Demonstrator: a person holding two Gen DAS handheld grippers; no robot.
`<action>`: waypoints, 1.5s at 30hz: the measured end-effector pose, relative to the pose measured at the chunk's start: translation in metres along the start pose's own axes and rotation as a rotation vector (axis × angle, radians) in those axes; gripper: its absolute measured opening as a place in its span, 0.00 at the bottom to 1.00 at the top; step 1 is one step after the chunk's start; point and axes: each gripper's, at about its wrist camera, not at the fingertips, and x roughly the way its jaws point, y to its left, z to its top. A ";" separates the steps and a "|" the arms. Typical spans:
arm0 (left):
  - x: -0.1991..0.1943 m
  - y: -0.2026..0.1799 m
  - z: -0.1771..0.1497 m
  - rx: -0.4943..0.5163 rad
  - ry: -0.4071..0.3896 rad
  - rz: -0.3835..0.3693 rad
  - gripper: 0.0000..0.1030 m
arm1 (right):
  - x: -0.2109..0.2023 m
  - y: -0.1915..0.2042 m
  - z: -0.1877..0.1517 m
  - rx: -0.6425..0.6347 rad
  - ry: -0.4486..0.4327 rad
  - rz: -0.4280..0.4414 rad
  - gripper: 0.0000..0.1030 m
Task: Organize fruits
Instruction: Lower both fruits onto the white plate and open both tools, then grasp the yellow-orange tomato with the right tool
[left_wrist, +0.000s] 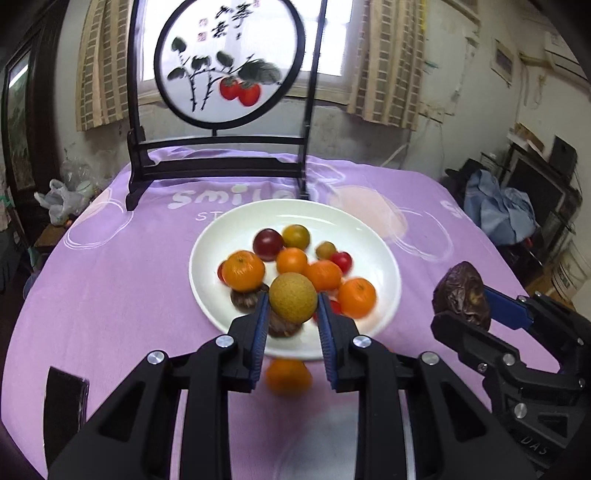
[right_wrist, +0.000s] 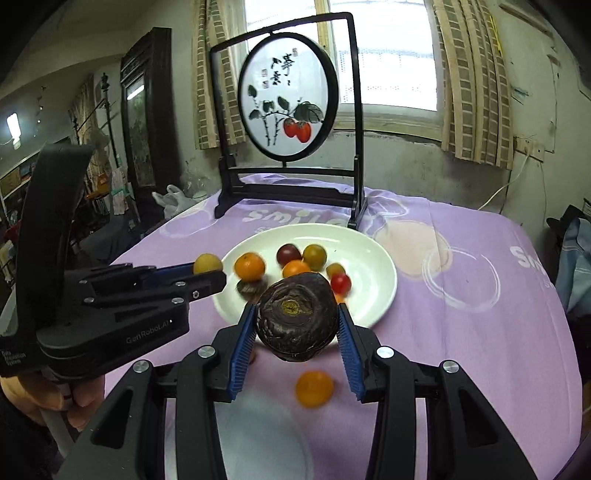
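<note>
A white plate (left_wrist: 221, 236) on the purple tablecloth holds several oranges, small tomatoes and dark wrinkled fruits. My left gripper (left_wrist: 292, 306) is shut on a round yellow-green fruit (left_wrist: 293, 298) and holds it above the plate's near edge; the fruit also shows in the right wrist view (right_wrist: 207, 263). My right gripper (right_wrist: 297, 325) is shut on a dark wrinkled passion fruit (right_wrist: 297, 325), held above the plate's near rim (right_wrist: 384, 295); this fruit shows at the right of the left wrist view (left_wrist: 461, 295). One orange (left_wrist: 288, 376) lies on the cloth in front of the plate and shows in the right wrist view (right_wrist: 314, 388).
A black wooden stand with a round painted screen (left_wrist: 229, 62) stands on the table behind the plate. A second white plate (right_wrist: 258, 439) lies under the grippers near the front edge. A dark object (left_wrist: 64, 395) sits at the front left. Clutter surrounds the table.
</note>
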 end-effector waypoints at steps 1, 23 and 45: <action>0.013 0.004 0.005 -0.011 0.013 0.009 0.24 | 0.013 -0.002 0.004 -0.004 0.006 -0.006 0.42; 0.069 0.027 0.015 -0.144 0.081 0.097 0.72 | 0.085 -0.042 0.008 0.130 0.121 -0.040 0.58; -0.004 -0.001 -0.077 0.010 0.049 0.171 0.88 | 0.049 0.005 -0.077 0.018 0.265 -0.088 0.64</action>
